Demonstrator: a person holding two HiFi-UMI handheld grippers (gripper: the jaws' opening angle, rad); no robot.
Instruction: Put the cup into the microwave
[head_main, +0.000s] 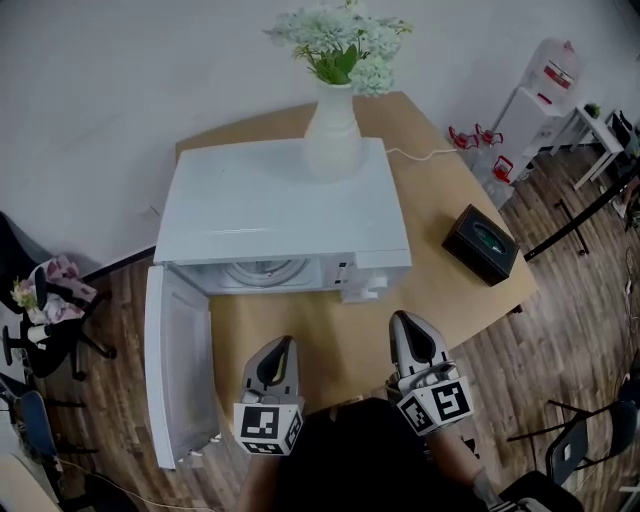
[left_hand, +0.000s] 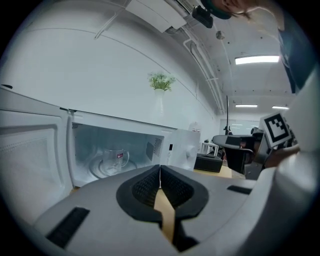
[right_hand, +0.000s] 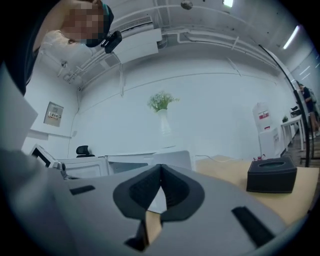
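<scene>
Cup (left_hand: 115, 159) first: the clear glass one with a small red label stands upright inside the microwave (head_main: 280, 215), on the glass turntable (left_hand: 100, 169), well apart from both of your tongs. You can see it only in the left gripper view; in the head view the microwave's white top hides it and just the front arc of the turntable shows.

The microwave door (head_main: 175, 370) stands wide open, swung out to your left past the edge of the wooden tabletop (head_main: 330, 330).

Your left tongs (head_main: 285, 343) are pressed together at the tips with nothing held; only a sliver of tabletop shows through the gap behind the pads. They hang over the near part of the tabletop and point at the open cavity.

Your right tongs (head_main: 401, 318) are likewise closed tip to tip and empty. They sit just in front of the microwave's control-panel end, apart from it, and look level across its top toward the wall.

On top of the microwave a white vase (head_main: 333, 125) stands upright with white flowers (head_main: 340, 35) in it. A black tissue box (head_main: 481, 243) rests on the tabletop to the right of the microwave, near the table's right edge, and a white cable (head_main: 415, 153) runs across the wood behind it.
</scene>
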